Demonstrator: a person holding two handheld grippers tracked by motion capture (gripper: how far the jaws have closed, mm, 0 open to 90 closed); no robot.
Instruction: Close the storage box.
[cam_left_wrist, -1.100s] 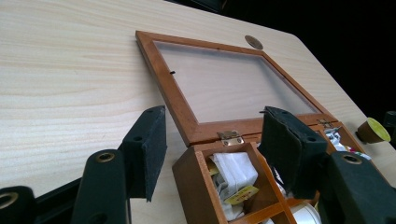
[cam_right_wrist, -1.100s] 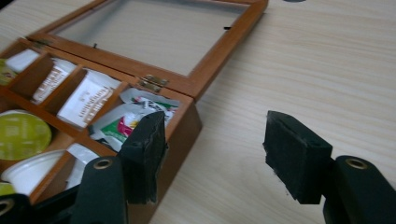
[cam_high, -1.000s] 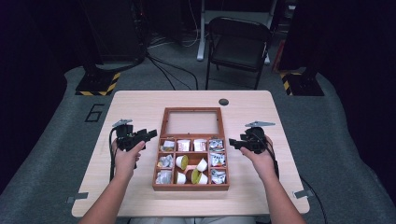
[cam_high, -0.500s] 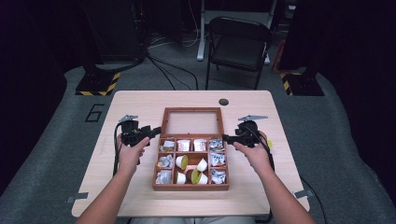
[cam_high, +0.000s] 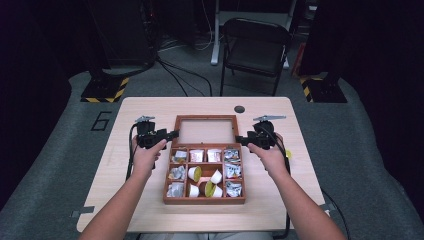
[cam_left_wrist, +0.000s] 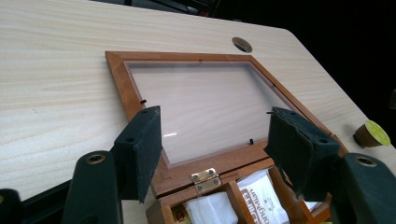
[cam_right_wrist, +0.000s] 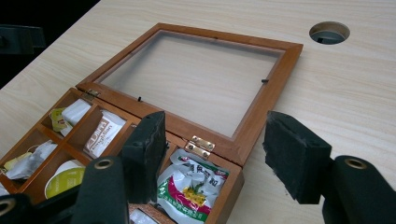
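On the table (cam_high: 150, 210), left to right:
Left gripper (cam_high: 172, 134): held in the person's left hand (cam_high: 145, 155), jaws spread wide with nothing between them, tips at the left rear corner of the wooden box (cam_high: 204, 200), near the hinge side of the lid.
Lid (cam_high: 205, 118): wood frame with a clear pane, folded flat on the table behind the box, joined by brass hinges (cam_left_wrist: 205, 178).
Wooden box: open, at the table's middle, split into compartments; silver and white packets (cam_high: 175, 189) fill the outer columns and back row, small white and yellow-green capsules (cam_high: 195, 173) lie in the middle ones.
Right gripper (cam_high: 240, 139): held in the right hand (cam_high: 270, 156), jaws parted and empty, tips at the right rear corner of the box, above a green-printed sachet (cam_right_wrist: 194, 186).
Loose capsule (cam_left_wrist: 371, 134): brown with a yellow-green top, on the table right of the box.
Cable hole (cam_high: 239, 109): in the tabletop, behind the lid's right corner.
Folding chair (cam_high: 255, 47): on the floor beyond the table.
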